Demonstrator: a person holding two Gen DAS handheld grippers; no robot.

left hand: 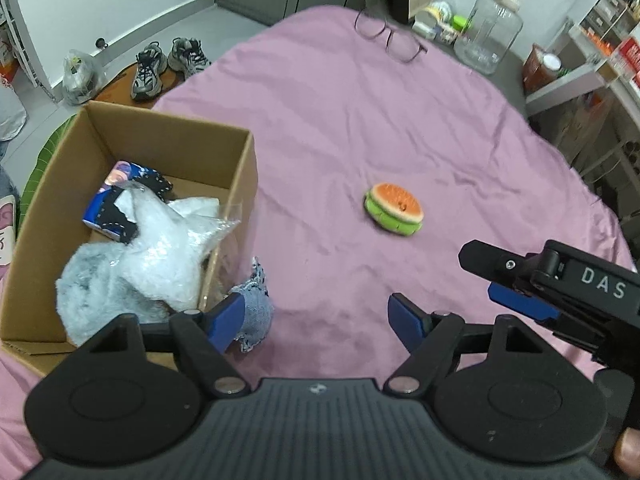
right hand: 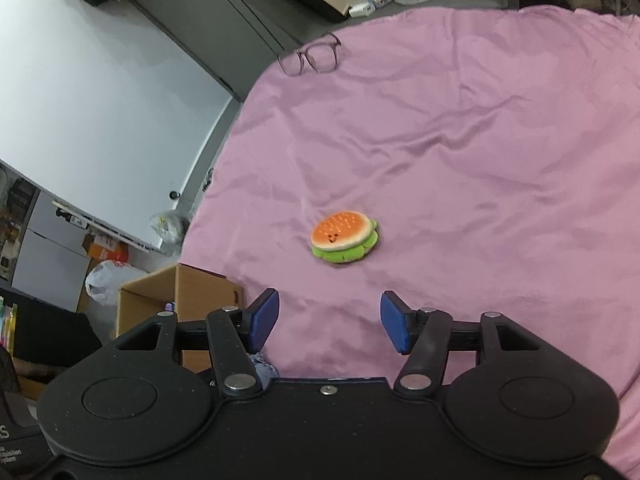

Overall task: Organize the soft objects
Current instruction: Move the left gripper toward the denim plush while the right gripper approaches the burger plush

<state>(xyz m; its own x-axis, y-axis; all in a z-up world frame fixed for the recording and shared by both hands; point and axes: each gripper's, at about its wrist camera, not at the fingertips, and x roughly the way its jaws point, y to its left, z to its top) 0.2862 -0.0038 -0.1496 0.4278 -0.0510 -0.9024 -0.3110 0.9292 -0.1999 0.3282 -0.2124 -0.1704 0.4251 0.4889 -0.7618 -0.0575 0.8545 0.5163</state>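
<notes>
Both the left gripper [left hand: 316, 318] and right gripper [right hand: 329, 322] hang spread apart over the pink sheeted surface [left hand: 340, 120], the orange-and-green plush burger [right hand: 345, 237] lying ahead, right of the brown cardboard box [left hand: 168, 136].

Orange, green and pink against brown card

The burger [left hand: 394, 209] has an orange bun speckled with pale dots, a white edge and a bright green frill below (a tiny dark smiling face shows in the right wrist view [right hand: 344, 237]). It lies on a plain pink sheet [left hand: 360, 120]. The box [left hand: 240, 184] is brown cardboard; inside it are a pale grey fluffy thing [left hand: 100, 292], a clear whitish bag [left hand: 168, 256] and a blue printed pack [left hand: 120, 200]. A light blue denim scrap [left hand: 256, 312] has frayed edges. Both grippers are black with blue pads [left hand: 404, 322] [right hand: 394, 322]. The glasses [left hand: 390, 38] have dark thin rims.
</notes>
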